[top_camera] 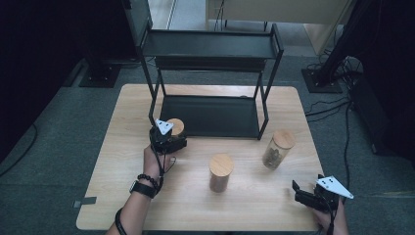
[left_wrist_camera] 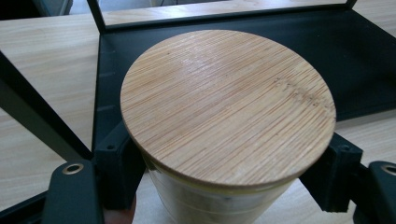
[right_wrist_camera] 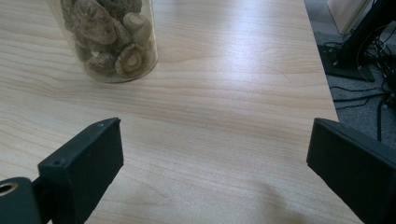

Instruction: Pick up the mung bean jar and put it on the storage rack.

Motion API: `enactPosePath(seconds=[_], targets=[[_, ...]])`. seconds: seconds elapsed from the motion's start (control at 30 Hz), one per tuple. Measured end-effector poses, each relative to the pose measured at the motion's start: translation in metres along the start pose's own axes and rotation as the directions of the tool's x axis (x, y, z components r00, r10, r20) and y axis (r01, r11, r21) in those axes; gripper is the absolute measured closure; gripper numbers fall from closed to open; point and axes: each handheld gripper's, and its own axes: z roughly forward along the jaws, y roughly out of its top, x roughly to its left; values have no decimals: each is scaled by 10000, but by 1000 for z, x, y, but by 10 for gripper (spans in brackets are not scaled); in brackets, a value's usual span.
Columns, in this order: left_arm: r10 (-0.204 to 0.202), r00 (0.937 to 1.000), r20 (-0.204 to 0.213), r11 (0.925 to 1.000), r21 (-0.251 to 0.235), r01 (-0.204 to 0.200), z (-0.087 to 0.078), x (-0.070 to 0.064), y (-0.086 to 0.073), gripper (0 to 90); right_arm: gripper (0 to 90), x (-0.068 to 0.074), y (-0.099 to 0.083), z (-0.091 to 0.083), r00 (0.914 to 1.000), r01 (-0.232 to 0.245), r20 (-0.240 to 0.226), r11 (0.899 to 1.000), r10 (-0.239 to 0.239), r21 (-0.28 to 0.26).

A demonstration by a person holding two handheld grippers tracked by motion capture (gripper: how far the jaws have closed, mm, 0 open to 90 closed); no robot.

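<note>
My left gripper (top_camera: 172, 139) is shut on a glass jar with a round bamboo lid (left_wrist_camera: 228, 105), its jaws pressed against the jar's two sides just below the lid. That jar (top_camera: 176, 127) stands at the front left corner of the black shelf rack (top_camera: 210, 73). My right gripper (top_camera: 302, 193) is open near the table's front right corner, with bare tabletop between its jaws. Ahead of it stands a glass jar of dried mushrooms (right_wrist_camera: 109, 39), also seen with its bamboo lid in the high view (top_camera: 278, 149).
A third jar with a bamboo lid (top_camera: 220, 172) stands mid-table toward the front. The rack's lower tray (left_wrist_camera: 364, 60) lies just behind the held jar, with a black leg (left_wrist_camera: 37, 116) at its left. Cables (right_wrist_camera: 369, 88) lie on the floor off the table's right edge.
</note>
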Motion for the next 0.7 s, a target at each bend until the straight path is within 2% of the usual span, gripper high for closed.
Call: enactPosePath(seconds=[0.47,0.7], targets=[[-32,9999,-142,10000,0,32,13,0,21,256,36,-1,0,0,10000,-61,-27,10000,61,-44],[-81,9998,-182,9999,72,82,24,-1,25,256,36,-1,0,0,10000,-81,-43,10000,80,-49]])
